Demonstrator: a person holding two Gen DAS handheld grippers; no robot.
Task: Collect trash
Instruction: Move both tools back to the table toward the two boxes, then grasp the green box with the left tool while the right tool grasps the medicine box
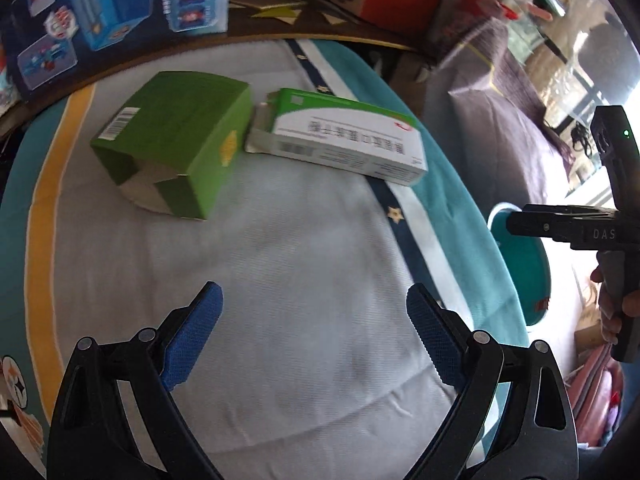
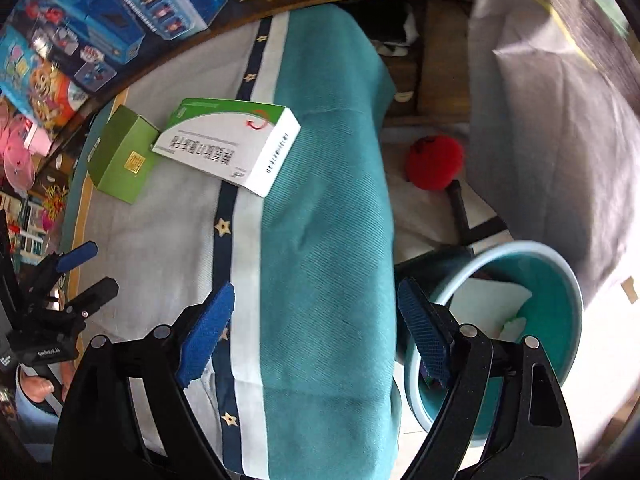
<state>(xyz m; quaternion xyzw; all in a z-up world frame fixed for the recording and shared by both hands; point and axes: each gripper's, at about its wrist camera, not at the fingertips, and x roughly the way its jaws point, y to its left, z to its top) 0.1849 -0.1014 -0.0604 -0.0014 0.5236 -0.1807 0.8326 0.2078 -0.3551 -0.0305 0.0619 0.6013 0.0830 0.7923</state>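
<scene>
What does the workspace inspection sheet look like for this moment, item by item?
Surface: padded cloth, grey middle with teal, white, navy star and yellow stripes.
Job's things: green carton and white-and-green medicine box lying side by side on the cloth, end flaps open; teal bin on the floor beside it, with white paper inside.
Clutter: red ball on the floor; toy boxes beyond the cloth.
Grippers: left gripper open and empty above the cloth; right gripper open and empty, near the cloth's edge by the bin.
Cables: nothing clearly seen.
Surroundings: purple-grey draped fabric beside the bin.
</scene>
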